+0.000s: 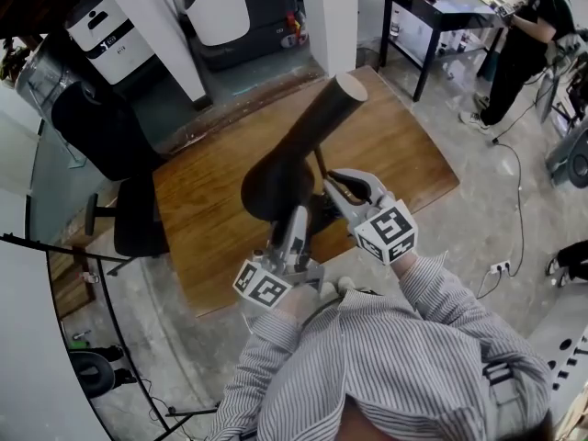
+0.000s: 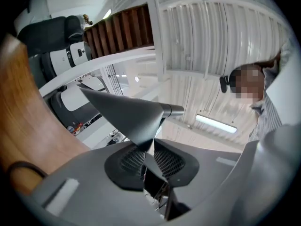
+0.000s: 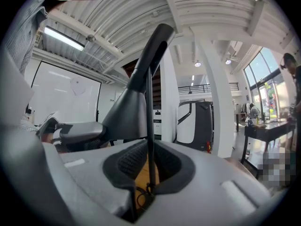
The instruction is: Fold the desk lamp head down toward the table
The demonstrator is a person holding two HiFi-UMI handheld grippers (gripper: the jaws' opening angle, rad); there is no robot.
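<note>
A black desk lamp stands on the wooden table (image 1: 207, 219). Its long flared head (image 1: 303, 141) slants up to the right from a wide lower rim, with a thin stem (image 1: 320, 165) beside it. My left gripper (image 1: 298, 215) is shut on the lower rim of the head. The left gripper view shows the cone's edge (image 2: 124, 112) pinched between the pads (image 2: 134, 160). My right gripper (image 1: 333, 186) is shut on the stem. In the right gripper view the thin rod (image 3: 149, 121) runs up between the pads, with the head (image 3: 136, 95) rising behind it.
A black office chair (image 1: 129, 200) stands at the table's left edge. A black desk (image 1: 441, 7) and a person (image 1: 528, 44) are at the far right. White machines (image 1: 110, 26) stand behind the table. A power strip and cable (image 1: 503, 266) lie on the floor at right.
</note>
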